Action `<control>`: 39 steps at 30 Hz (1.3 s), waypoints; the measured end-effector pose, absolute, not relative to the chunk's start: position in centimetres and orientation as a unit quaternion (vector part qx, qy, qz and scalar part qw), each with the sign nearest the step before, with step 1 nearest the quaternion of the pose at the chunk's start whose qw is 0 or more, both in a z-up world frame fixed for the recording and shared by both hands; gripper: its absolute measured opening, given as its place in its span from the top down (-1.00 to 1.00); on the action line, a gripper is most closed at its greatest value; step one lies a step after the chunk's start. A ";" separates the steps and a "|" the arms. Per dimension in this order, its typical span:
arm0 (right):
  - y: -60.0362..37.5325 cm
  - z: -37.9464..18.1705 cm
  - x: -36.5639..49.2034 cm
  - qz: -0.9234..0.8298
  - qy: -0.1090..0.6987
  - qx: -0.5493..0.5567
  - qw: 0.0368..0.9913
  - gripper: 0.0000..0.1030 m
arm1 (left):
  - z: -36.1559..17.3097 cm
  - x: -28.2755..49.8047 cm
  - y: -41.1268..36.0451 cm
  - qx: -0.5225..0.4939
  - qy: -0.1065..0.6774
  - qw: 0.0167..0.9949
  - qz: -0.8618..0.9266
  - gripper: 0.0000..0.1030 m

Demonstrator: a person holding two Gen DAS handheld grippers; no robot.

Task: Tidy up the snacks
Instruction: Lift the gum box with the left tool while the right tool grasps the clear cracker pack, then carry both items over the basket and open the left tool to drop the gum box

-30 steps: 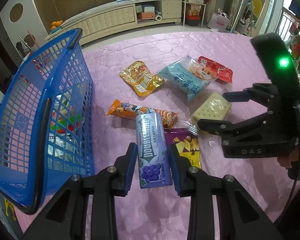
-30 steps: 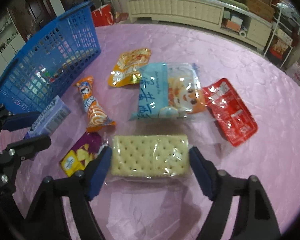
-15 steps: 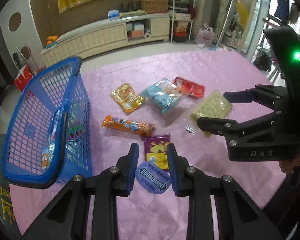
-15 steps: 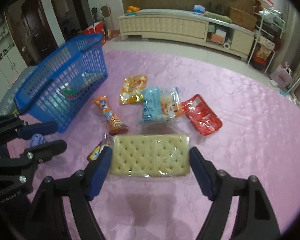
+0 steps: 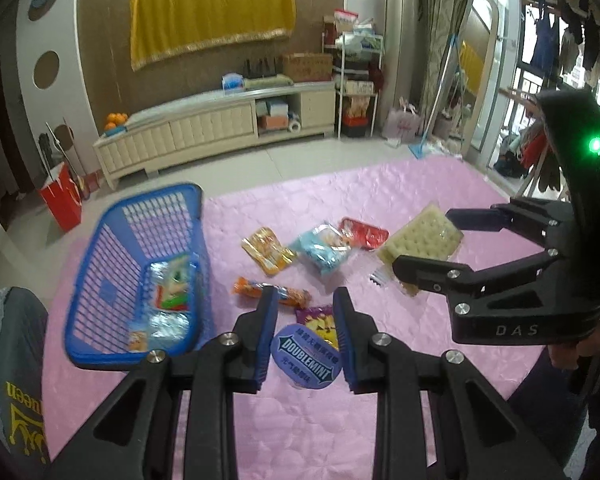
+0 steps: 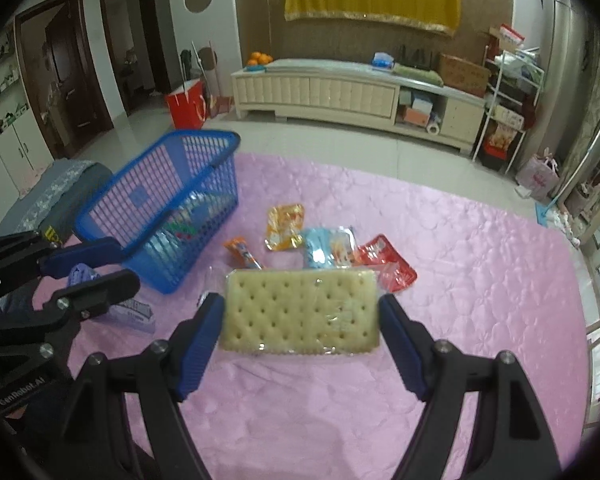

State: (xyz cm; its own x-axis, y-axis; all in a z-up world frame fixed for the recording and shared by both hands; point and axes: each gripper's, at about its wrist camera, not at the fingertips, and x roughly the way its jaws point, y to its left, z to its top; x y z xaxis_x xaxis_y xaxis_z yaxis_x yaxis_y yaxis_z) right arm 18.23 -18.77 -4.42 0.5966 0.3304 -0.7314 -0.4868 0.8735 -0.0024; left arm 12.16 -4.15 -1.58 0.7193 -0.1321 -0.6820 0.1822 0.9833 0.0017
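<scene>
Left gripper (image 5: pixel 306 336), raised above the pink tablecloth (image 5: pixel 380 200), pinches a Doublemint gum pack (image 5: pixel 306 360) between its blue pads; the pack is seen end-on, its purple face toward the camera. Right gripper (image 6: pixel 300 320) clamps a clear-wrapped cracker pack (image 6: pixel 300 312) by its two short ends, the pack held flat and crosswise between the pads, lifted off the cloth. Blue basket (image 5: pixel 140 272) stands near the left edge of the tablecloth, left of the left gripper, with several packets inside. Loose on the cloth between the two grippers: an orange candy bar (image 5: pixel 272 294), a purple chip bag (image 5: pixel 318 320) directly beyond the gum pack, a yellow-orange pouch (image 5: pixel 268 256), a light-blue packet (image 5: pixel 324 250) and a red packet (image 5: pixel 362 232), the last two touching. The cracker pack hangs to the right of the red packet.
</scene>
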 end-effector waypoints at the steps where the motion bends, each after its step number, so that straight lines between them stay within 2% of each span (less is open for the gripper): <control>1: -18.5 -4.1 18.0 0.231 0.381 -0.100 0.890 -0.57 | -1.1 11.9 -3.7 0.035 0.359 0.929 -0.082 0.49; 8: -15.7 -1.4 16.1 0.249 0.345 -0.097 0.900 -0.57 | 1.6 10.2 0.6 0.026 0.336 0.940 -0.060 0.49; 20: -9.7 -0.3 16.2 0.283 0.325 -0.112 0.896 -0.57 | 2.3 10.6 7.7 0.018 0.333 0.943 -0.015 0.49; 39: -4.3 -3.1 18.1 0.298 0.347 -0.147 0.877 -0.57 | -3.2 17.1 14.9 -0.032 0.377 0.926 -0.001 0.49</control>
